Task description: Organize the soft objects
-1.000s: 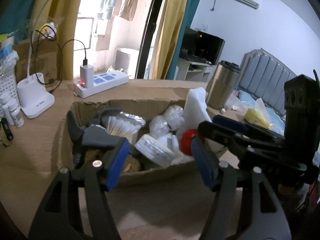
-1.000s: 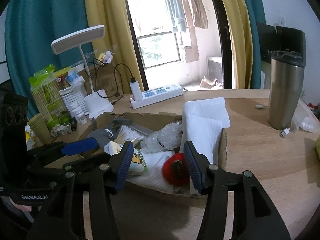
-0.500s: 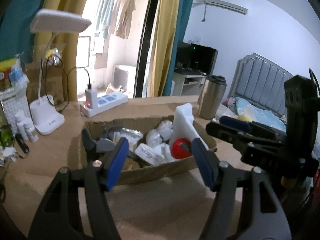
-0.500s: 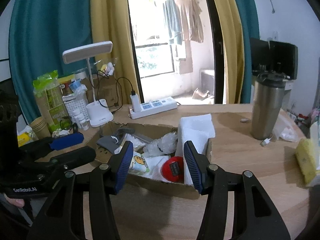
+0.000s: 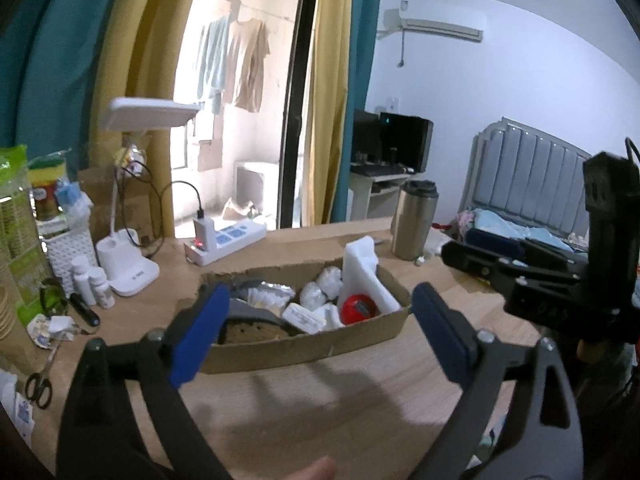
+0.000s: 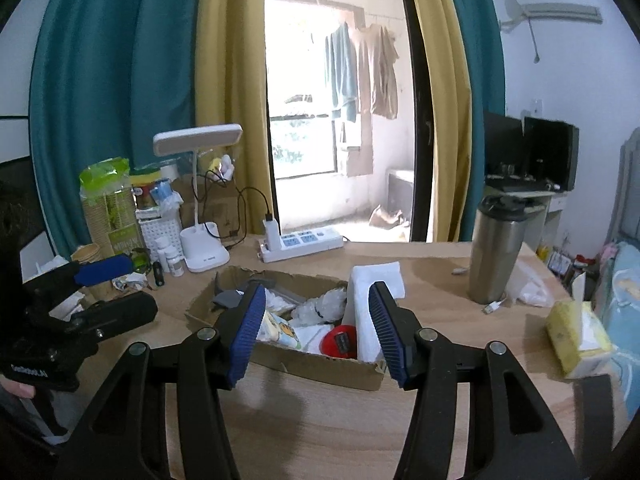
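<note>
An open cardboard box (image 5: pixel 304 354) (image 6: pixel 320 368) lies on the wooden desk. It holds an upright white foam block (image 5: pixel 360 264) (image 6: pixel 376 280), crinkled plastic bags (image 5: pixel 316 292) (image 6: pixel 320 306), a cartoon-printed tissue pack (image 6: pixel 280 328), a red round object (image 5: pixel 356 310) (image 6: pixel 340 340) and a grey item (image 6: pixel 228 299). My left gripper (image 5: pixel 322 292) hovers in front of the box, back from it. Its jaws are opening wide and nothing is between them. My right gripper (image 6: pixel 316 288) hangs beside it, open and empty, also short of the box.
A steel tumbler (image 6: pixel 496 256) stands right of the box, and a yellow tissue pack (image 6: pixel 576 336) lies nearer the right edge. Behind the box are a power strip (image 6: pixel 304 242) and a white desk lamp (image 6: pixel 200 216). Small bottles, paper cups and scissors (image 5: pixel 40 384) crowd the left.
Both grippers have drawn back and risen from over the box, so it now looks smaller and farther. The left jaws have spread much wider. The right jaws look the same.
</note>
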Demonstrator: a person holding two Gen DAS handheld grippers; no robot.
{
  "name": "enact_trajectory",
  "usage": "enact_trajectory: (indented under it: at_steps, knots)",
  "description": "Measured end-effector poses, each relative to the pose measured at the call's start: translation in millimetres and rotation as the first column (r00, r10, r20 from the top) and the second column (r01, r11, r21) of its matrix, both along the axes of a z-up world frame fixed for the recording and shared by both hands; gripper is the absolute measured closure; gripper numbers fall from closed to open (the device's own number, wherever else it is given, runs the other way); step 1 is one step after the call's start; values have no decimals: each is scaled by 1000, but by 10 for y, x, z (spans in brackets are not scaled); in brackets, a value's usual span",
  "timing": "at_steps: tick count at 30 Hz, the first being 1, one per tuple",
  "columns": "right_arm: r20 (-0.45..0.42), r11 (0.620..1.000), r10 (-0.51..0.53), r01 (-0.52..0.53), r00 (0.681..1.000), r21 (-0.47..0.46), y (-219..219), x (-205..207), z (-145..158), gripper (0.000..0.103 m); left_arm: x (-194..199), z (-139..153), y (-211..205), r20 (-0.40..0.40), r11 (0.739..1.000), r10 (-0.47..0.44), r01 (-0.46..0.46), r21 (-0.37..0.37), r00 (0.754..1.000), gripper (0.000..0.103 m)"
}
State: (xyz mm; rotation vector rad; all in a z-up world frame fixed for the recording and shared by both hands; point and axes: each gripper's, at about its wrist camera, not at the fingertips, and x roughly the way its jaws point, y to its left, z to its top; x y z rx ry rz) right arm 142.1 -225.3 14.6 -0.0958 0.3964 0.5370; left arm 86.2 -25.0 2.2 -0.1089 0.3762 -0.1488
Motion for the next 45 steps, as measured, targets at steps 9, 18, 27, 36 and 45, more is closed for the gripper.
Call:
enact_trajectory:
  at_steps: [9,18,27,36,45]
  knots:
    - [69,999,-35,35,997,7,-120,-346,303,35,-323,206,27,44,998,66,-66,5,997,3]
    - [102,994,-108,108,989,-2,-238,-647,427,35,-649,449,51,108,990,143,-143,-10,984,3]
    - [129,991,-131,132,983,-1,-283,-809,512,34,-765,550,97,138,984,177,-180,4,974,3]
    - [131,991,-132,133,983,3,-289,-810,550,34,-749,548,95,140,983,182,-185,4,973,3]
    - [121,993,-122,122,985,4,-301,-803,529,34,-761,526,69,147,984,174,-176,0,974,3]
